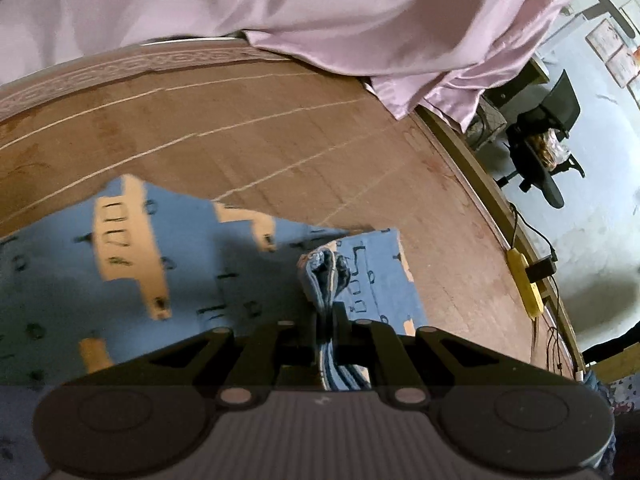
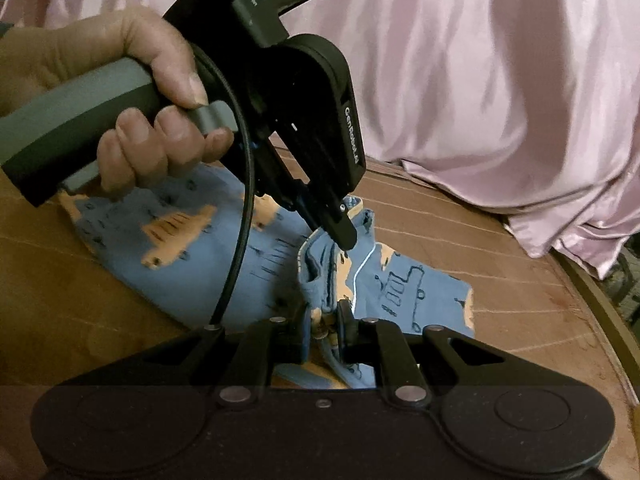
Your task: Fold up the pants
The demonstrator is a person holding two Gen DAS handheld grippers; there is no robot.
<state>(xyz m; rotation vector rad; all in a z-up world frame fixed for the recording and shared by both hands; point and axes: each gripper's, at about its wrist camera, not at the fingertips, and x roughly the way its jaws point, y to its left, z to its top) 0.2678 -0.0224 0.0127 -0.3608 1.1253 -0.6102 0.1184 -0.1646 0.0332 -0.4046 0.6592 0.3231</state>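
Small blue pants (image 1: 180, 248) with orange vehicle prints lie on a brown table (image 1: 280, 128). In the left wrist view my left gripper (image 1: 326, 320) is shut on a bunched edge of the pants, layers of blue cloth pinched between its fingers. The right wrist view shows the same pants (image 2: 400, 280) spread below, with my right gripper (image 2: 324, 332) shut on a folded edge of the cloth. The left gripper (image 2: 344, 236) reaches down from the upper left, held by a person's hand (image 2: 132, 92), its tip pressed into the pants' raised fold.
Pale pink satin cloth (image 1: 320, 8) drapes over the table's far side. The table edge (image 1: 480, 172) curves at right; beyond it stand a black office chair (image 1: 548, 136), a yellow power strip (image 1: 528, 288) and cables on a light floor.
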